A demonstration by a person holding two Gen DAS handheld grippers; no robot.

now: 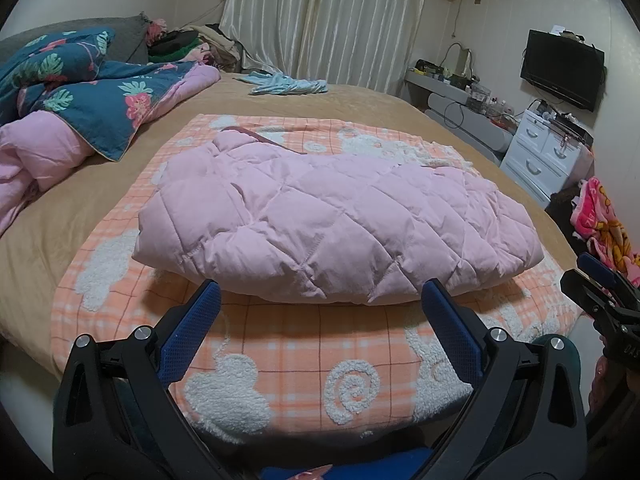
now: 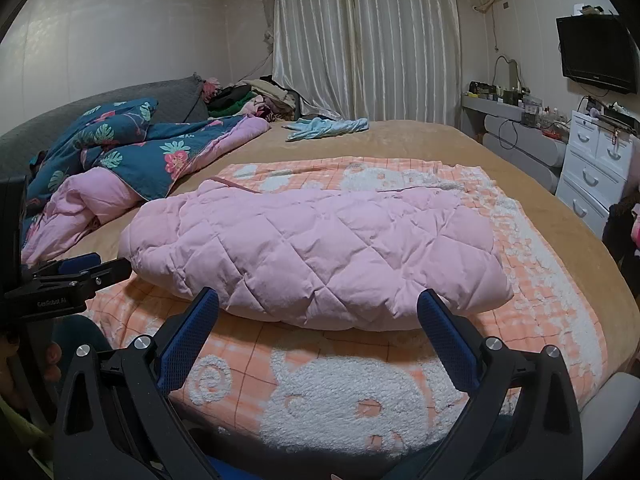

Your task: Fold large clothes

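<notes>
Fingers of our left gripper [image 1: 320, 300] stand wide apart with nothing between them, their blue pads just short of the near edge of the folded pink quilted coat [image 1: 340, 224]. Our right gripper [image 2: 318, 310] is spread just as wide, empty, facing the same edge. We see the coat lying on an orange checked blanket [image 1: 288, 356] over the tan bed [image 1: 52, 216], with a floral duvet [image 2: 132, 152] heaped to its left.
</notes>
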